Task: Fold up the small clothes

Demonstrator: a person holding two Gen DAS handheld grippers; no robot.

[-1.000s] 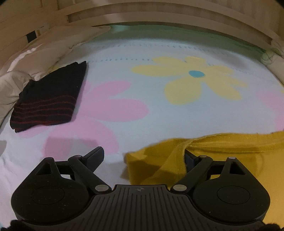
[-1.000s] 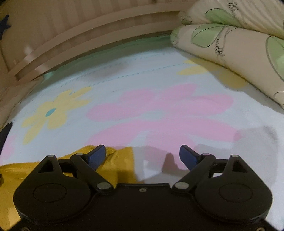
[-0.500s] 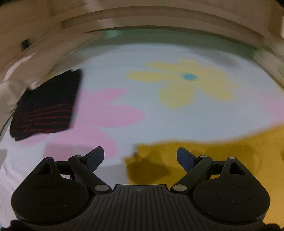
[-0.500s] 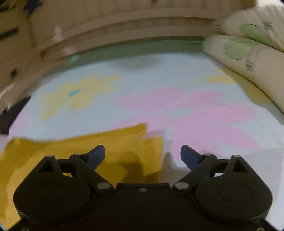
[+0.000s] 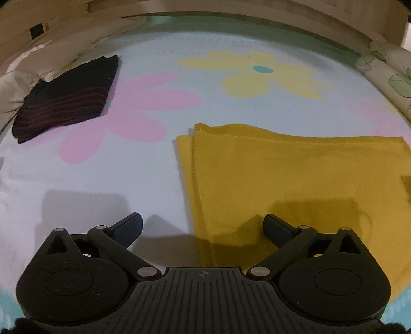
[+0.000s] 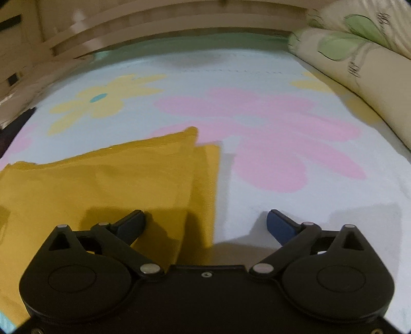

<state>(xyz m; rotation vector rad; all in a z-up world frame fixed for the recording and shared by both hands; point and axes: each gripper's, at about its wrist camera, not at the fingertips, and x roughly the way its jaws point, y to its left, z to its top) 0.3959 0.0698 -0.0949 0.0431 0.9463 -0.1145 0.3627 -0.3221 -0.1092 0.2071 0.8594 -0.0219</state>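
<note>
A mustard-yellow garment (image 5: pixel 295 179) lies folded flat on the flowered bed sheet (image 5: pixel 159 164), its upper layer a little short of the lower layer's side edges. It also shows in the right wrist view (image 6: pixel 115 179). My left gripper (image 5: pixel 203 228) is open and empty above the garment's left edge. My right gripper (image 6: pixel 205 226) is open and empty above the garment's right edge. A folded black garment with red stripes (image 5: pixel 66 97) lies at the far left of the bed.
A wooden headboard (image 5: pixel 231 10) runs along the far side. A pale pillow (image 5: pixel 38 59) lies behind the black garment. Leaf-printed pillows (image 6: pixel 359 59) lie along the right side of the bed.
Both grippers have pulled back and up from the yellow garment. The raised fold seen a second ago now lies flat, and more of the garment is in view.
</note>
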